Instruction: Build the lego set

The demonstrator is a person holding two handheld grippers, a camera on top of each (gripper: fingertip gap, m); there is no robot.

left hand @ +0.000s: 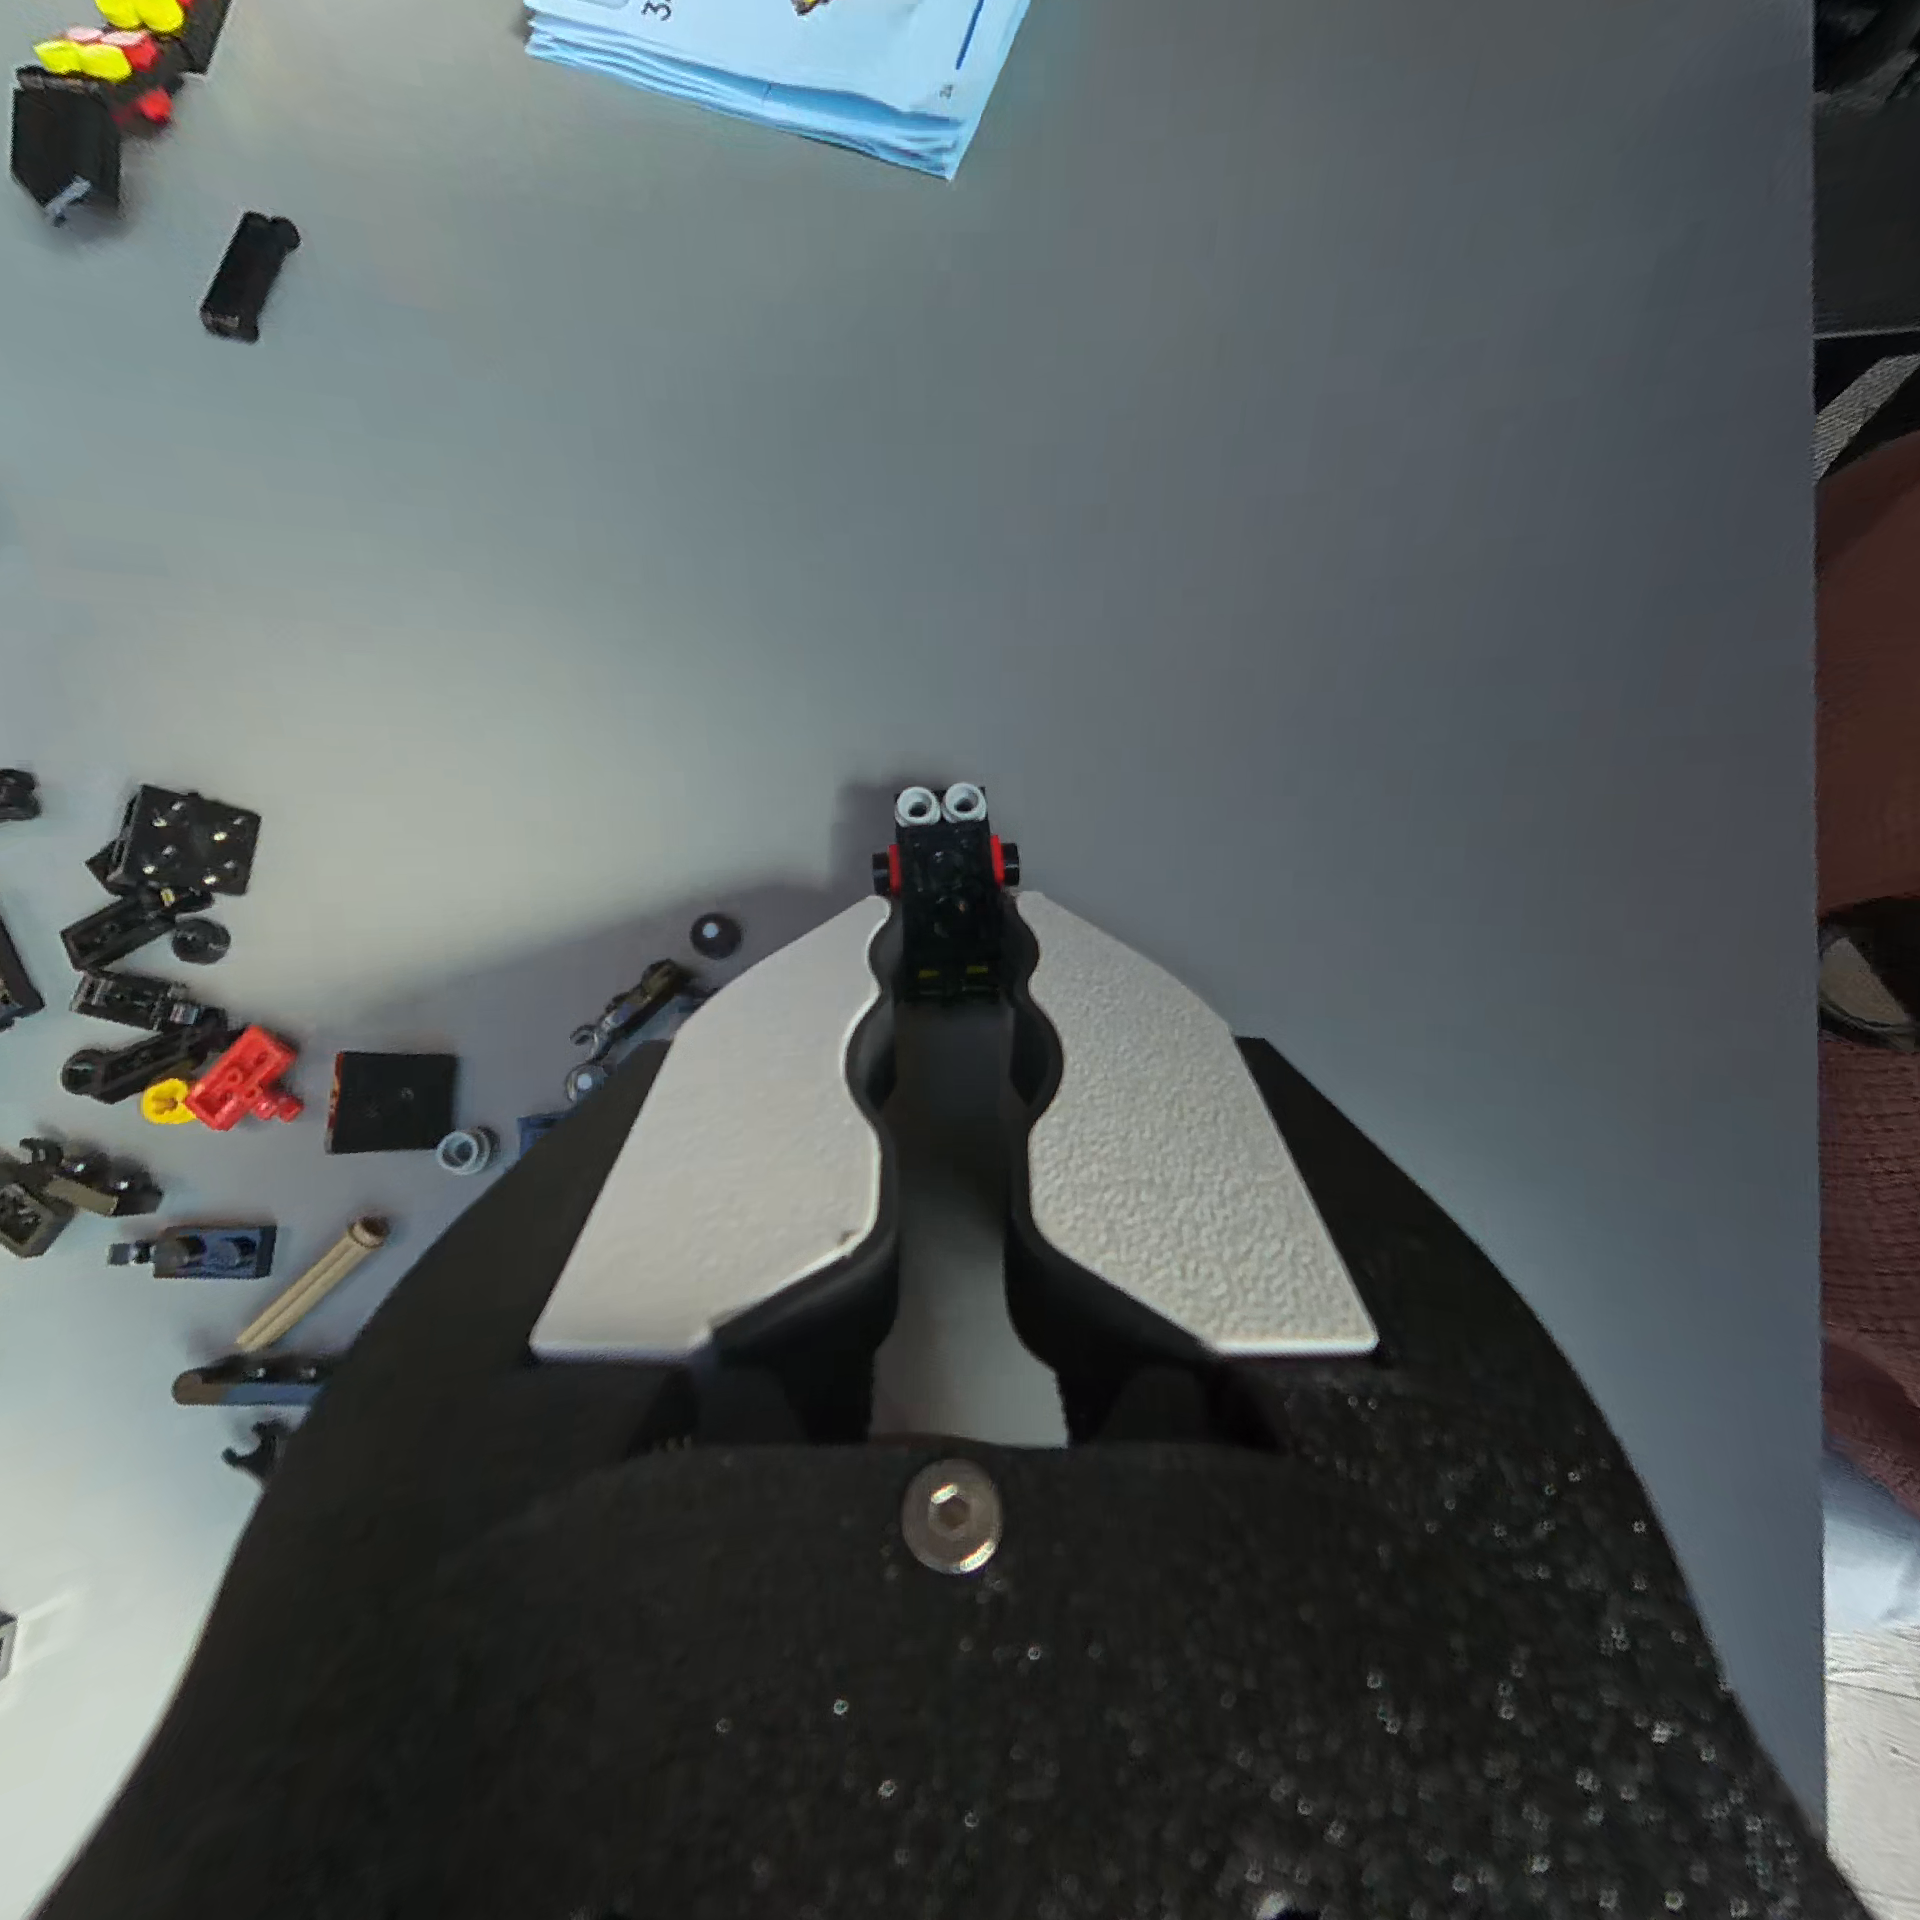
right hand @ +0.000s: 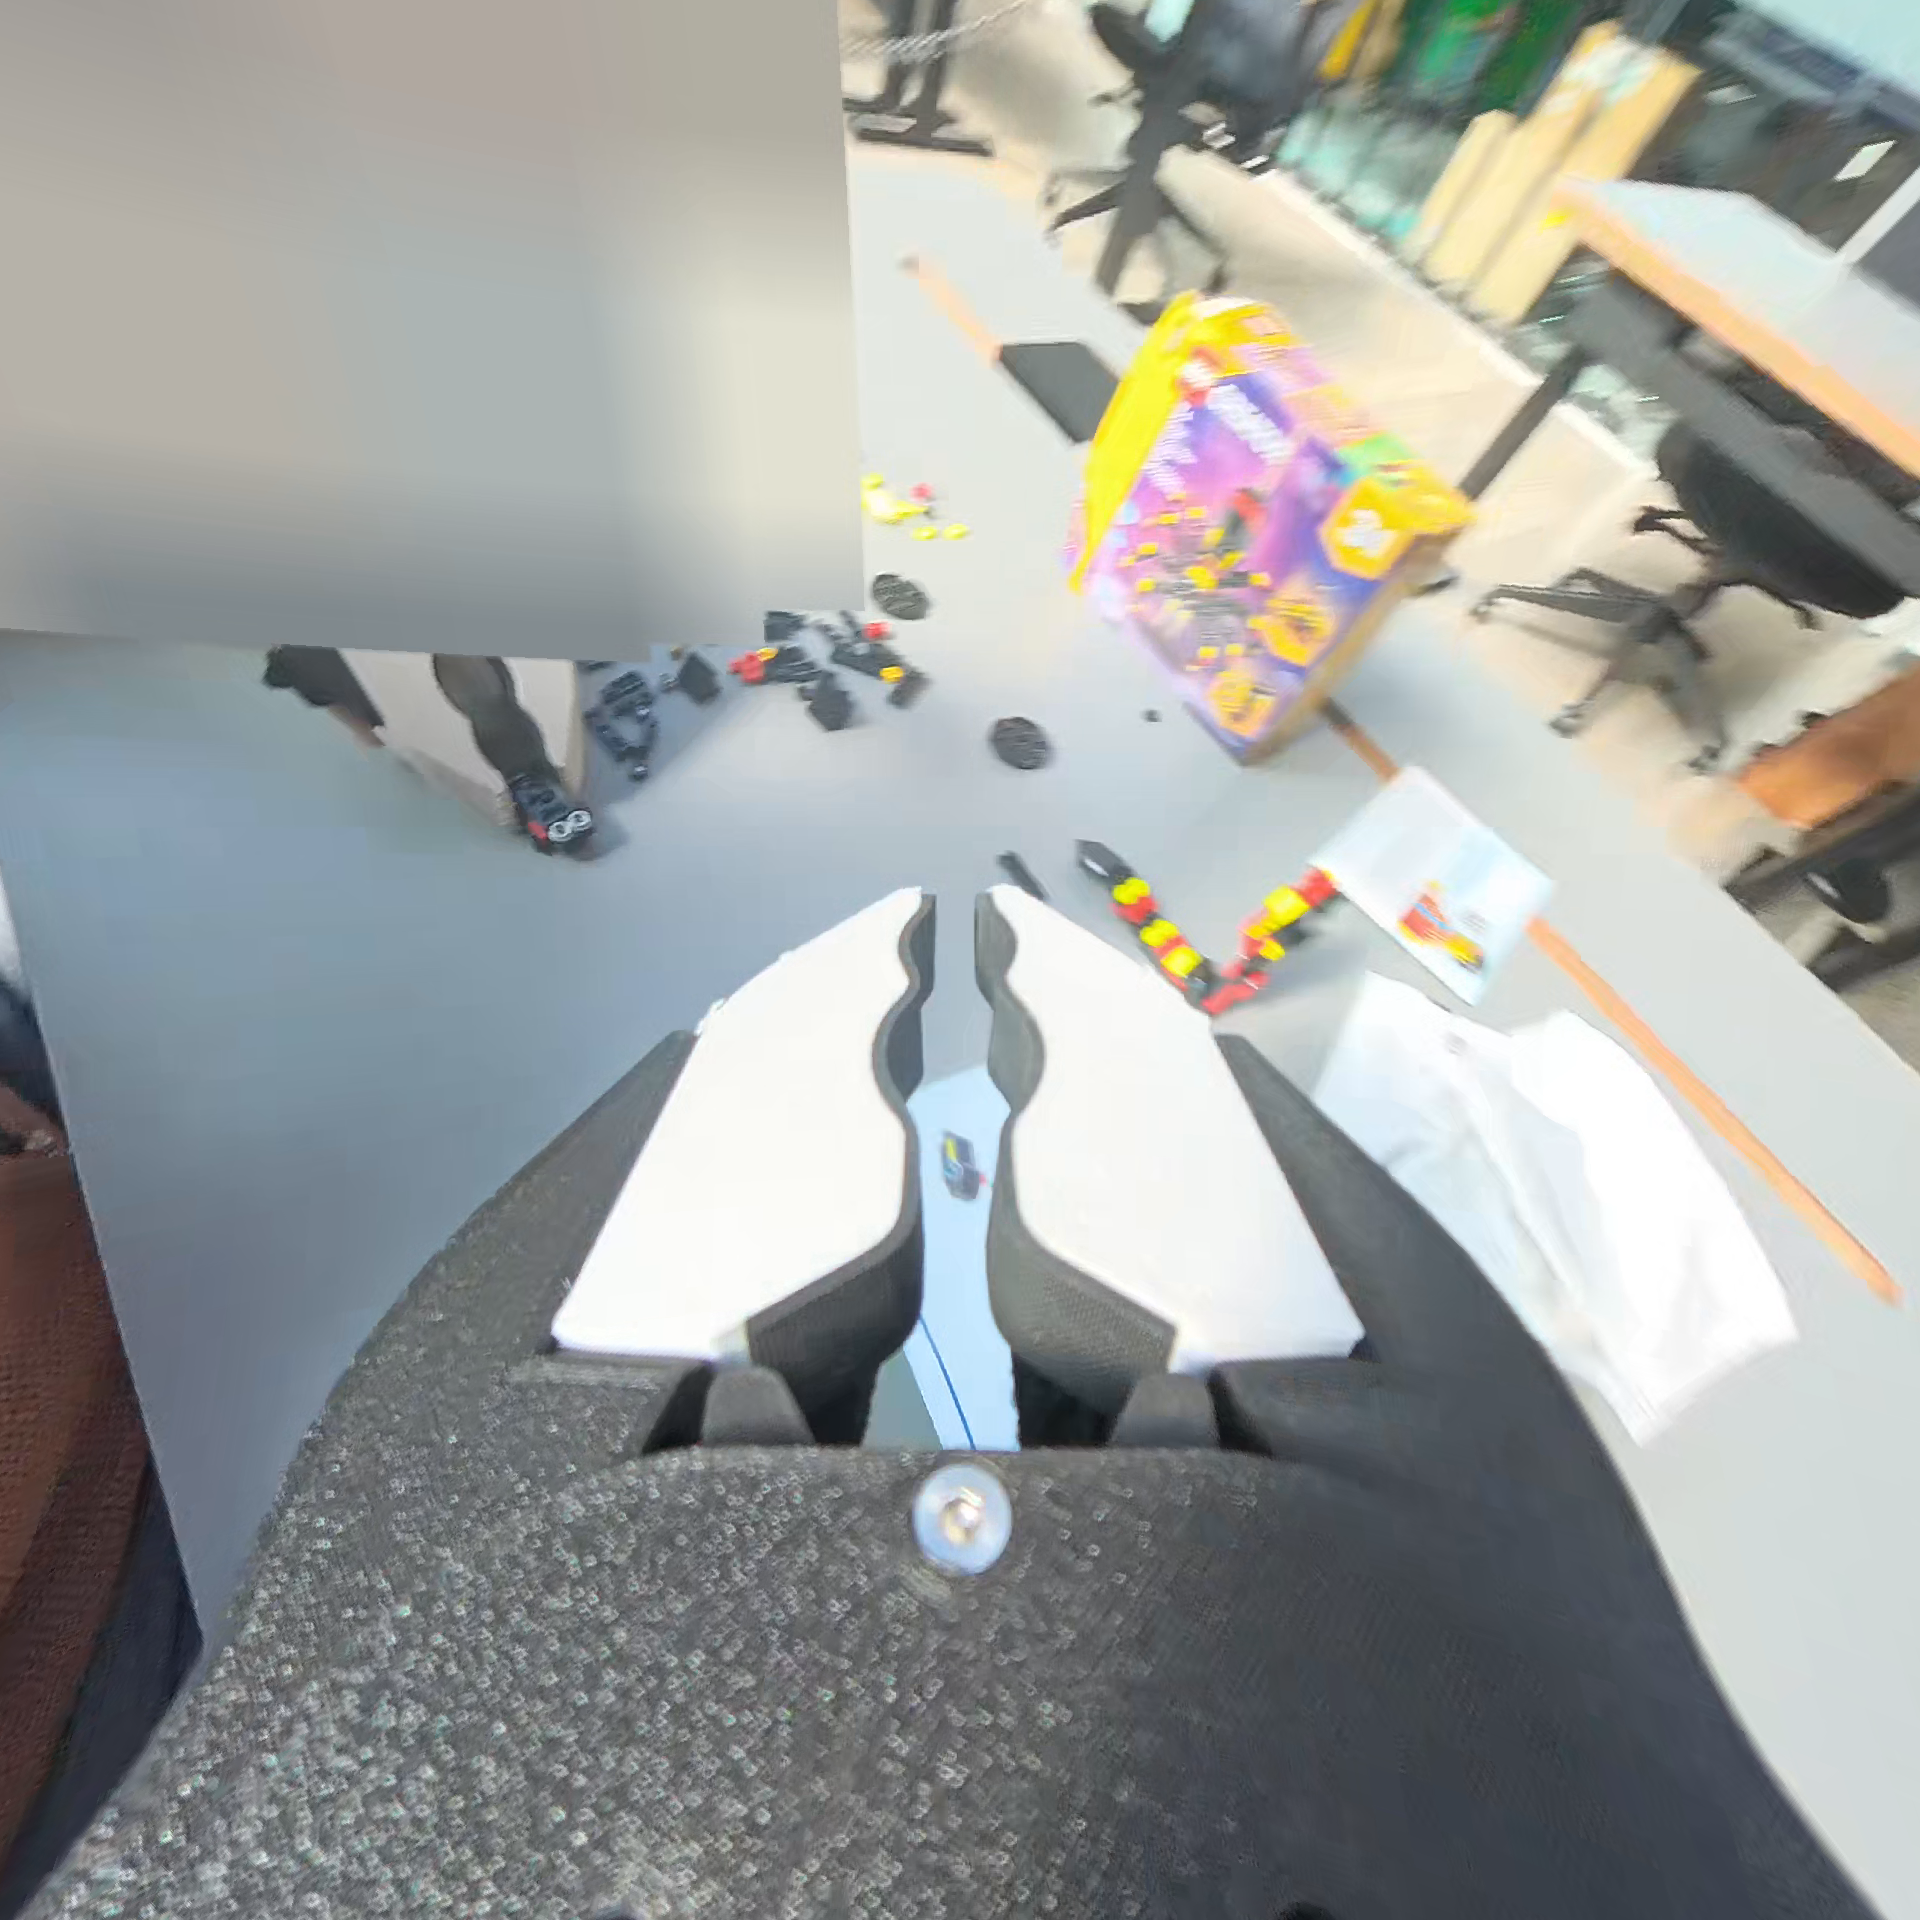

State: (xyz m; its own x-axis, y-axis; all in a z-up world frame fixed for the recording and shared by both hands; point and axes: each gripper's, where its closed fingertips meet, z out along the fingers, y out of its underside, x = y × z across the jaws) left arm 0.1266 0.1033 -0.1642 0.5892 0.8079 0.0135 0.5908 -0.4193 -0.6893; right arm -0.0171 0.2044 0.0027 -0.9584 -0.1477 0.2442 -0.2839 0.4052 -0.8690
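My left gripper is shut on a small black lego assembly with two grey round studs at its tip and red pins on its sides, held just above the grey table. It also shows far off in the right wrist view with the assembly. My right gripper is almost shut with a thin gap and holds nothing; it hovers over the light blue instruction booklet. A red, yellow and black partial build lies just right of its tips.
Loose pieces lie left of my left gripper: a red piece, a black square plate, a tan axle. The booklet is at the top. The lego box, a leaflet and white bags sit right. The table edge runs right. My hands' fingertips stand some 25 cm from each other. The black square plate is closer to my left gripper, around 9 cm from its tips; the right tips are 30 cm off.
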